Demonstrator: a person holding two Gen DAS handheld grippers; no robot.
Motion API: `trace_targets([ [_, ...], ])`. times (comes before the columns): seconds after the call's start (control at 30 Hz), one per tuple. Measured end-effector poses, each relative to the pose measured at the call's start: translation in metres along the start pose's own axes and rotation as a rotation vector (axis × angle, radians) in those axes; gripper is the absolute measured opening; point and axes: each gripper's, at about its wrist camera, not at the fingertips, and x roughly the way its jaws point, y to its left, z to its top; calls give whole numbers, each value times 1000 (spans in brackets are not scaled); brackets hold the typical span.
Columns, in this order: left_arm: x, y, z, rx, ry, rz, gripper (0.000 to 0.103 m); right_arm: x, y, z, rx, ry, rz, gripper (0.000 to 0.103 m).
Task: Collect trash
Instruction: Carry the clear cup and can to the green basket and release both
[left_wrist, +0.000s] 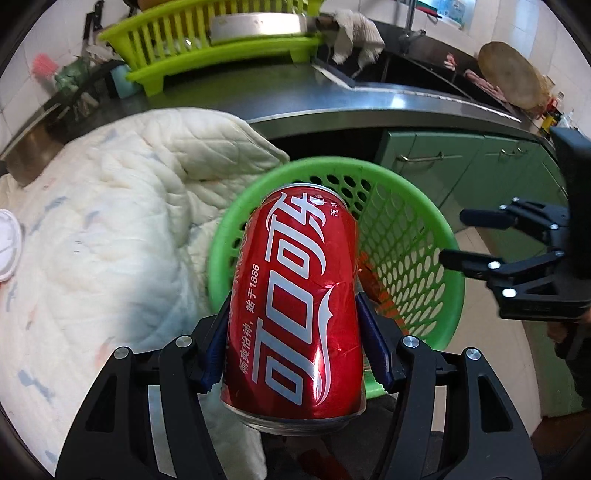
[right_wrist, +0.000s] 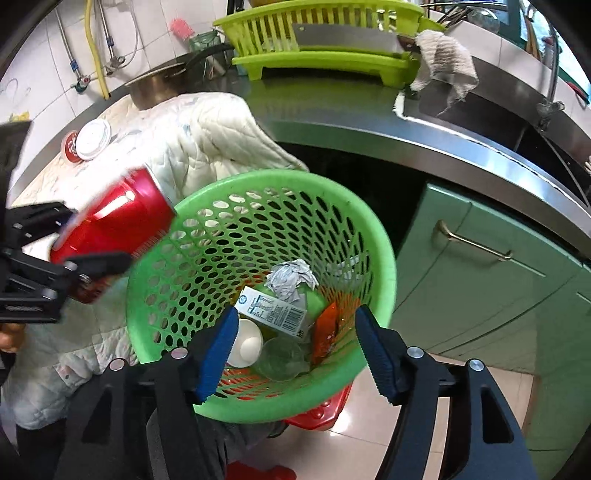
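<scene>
My left gripper (left_wrist: 291, 332) is shut on a red cola can (left_wrist: 295, 302) and holds it just above the near rim of the green perforated trash basket (left_wrist: 424, 229). In the right wrist view the can (right_wrist: 114, 221) hangs at the basket's left rim (right_wrist: 155, 254). My right gripper (right_wrist: 295, 347) is open and empty, over the basket's near side; it also shows in the left wrist view (left_wrist: 454, 236). Inside the basket lie crumpled paper (right_wrist: 291, 278), a small carton (right_wrist: 273, 312), a white cup (right_wrist: 245, 343), a clear cup (right_wrist: 280, 356) and an orange wrapper (right_wrist: 325, 328).
A white quilted cloth (left_wrist: 110, 229) covers the surface at the left, with a white lid (right_wrist: 92, 138) on it. A steel counter (right_wrist: 369, 122) carries a lime dish rack (right_wrist: 317, 40) and a rag (right_wrist: 443, 59) by the sink. Green cabinets (right_wrist: 480, 266) stand at the right.
</scene>
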Motion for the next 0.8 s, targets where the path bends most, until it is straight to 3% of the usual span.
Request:
trace_targets([
  [0.23, 19, -12, 4, -4, 24, -11, 64, -13, -9, -2, 16, -25, 1, 66],
  [0.3, 17, -14, 5, -3, 20, -8, 71, -14, -9, -2, 16, -29, 3, 66],
  [0.8, -27, 10, 2, -30, -41, 58, 73, -24, 9, 11, -13, -65, 36, 67],
])
